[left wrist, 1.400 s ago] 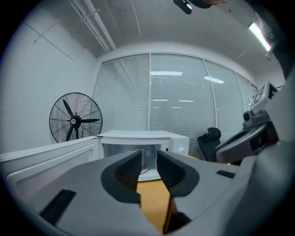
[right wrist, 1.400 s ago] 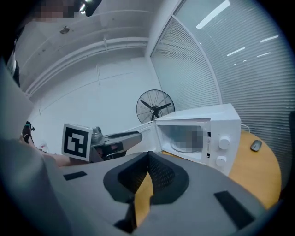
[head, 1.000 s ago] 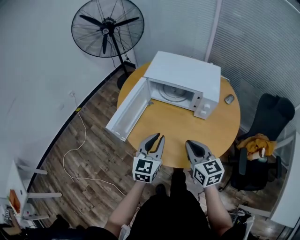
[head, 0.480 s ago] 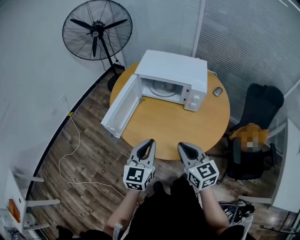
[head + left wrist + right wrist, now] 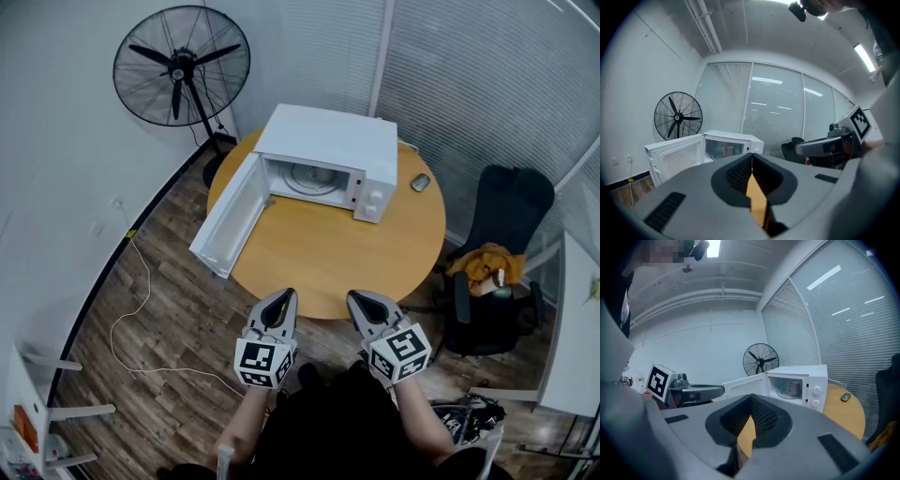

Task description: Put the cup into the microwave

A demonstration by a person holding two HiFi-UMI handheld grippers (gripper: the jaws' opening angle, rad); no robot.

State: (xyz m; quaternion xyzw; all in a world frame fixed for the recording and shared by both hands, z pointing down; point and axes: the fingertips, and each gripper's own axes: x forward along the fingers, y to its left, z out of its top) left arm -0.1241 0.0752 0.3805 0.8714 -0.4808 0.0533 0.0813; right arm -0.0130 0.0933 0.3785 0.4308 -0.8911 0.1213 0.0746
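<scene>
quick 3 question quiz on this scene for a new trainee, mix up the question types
1. True or false: the microwave has its door shut.
2. Fill in: held short of the table, the left hand-held gripper and right hand-held gripper both have their jaws ____.
3. Where is the cup? A on the table; B inside the microwave; C in the right hand-held gripper.
Key: 1 false, it stands open. 2 shut, nothing between them; the left one's have just closed. 3 B.
</scene>
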